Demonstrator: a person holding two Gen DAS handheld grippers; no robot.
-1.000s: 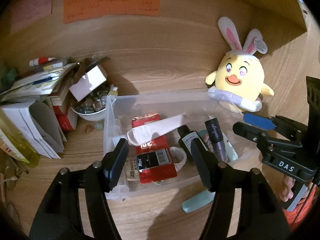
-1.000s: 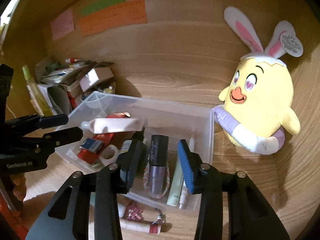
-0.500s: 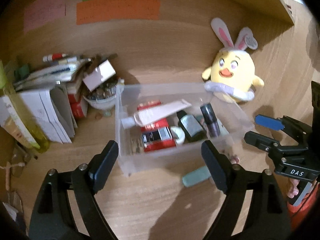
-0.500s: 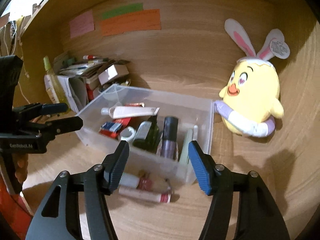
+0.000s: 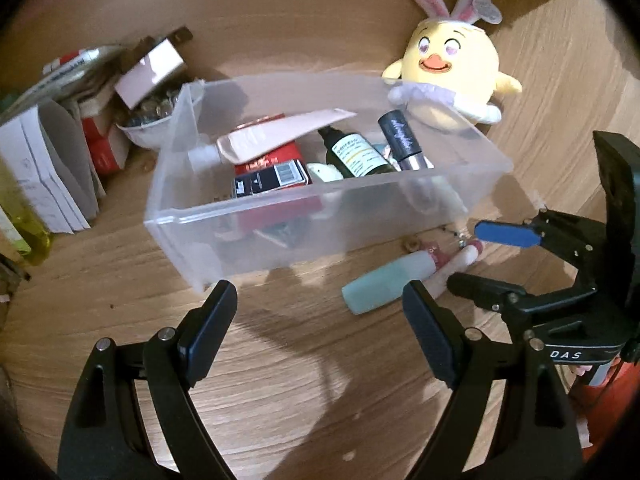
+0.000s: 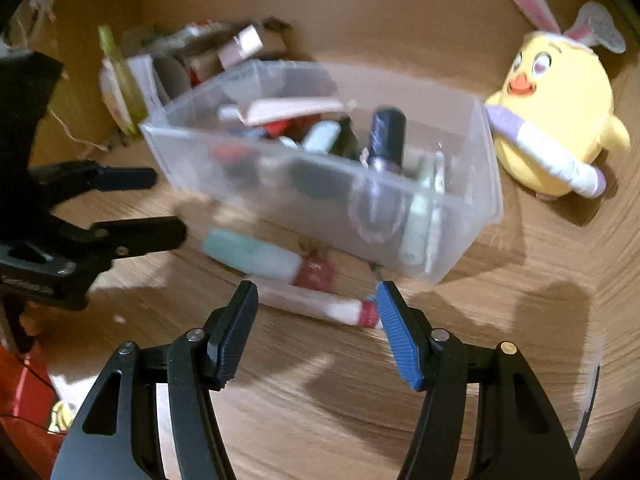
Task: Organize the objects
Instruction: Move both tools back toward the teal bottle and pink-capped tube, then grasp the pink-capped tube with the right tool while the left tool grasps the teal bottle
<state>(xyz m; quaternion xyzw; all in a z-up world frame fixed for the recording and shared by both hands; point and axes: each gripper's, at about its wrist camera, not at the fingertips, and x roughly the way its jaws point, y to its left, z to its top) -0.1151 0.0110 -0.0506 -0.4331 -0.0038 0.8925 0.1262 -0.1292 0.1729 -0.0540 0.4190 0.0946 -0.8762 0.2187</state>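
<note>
A clear plastic bin on the wooden table holds a white tube, a red box, a dark green bottle and a dark lipstick-like tube. In front of it lie a mint tube, a small pink item and a white tube with a red cap. My left gripper is open over bare wood just before the bin, with the mint tube near its right finger. My right gripper is open and empty, with the white tube just beyond its fingertips.
A yellow chick plush with rabbit ears sits right of the bin. Left of it stand a bowl of small items, boxes and papers and a yellow bottle. A wooden wall rises behind. The left gripper shows at the right wrist view's left edge.
Both grippers have drawn back from over the bin and sunk toward the table in front of it. Both pairs of jaws have widened. The loose tubes are now close to the fingertips.
</note>
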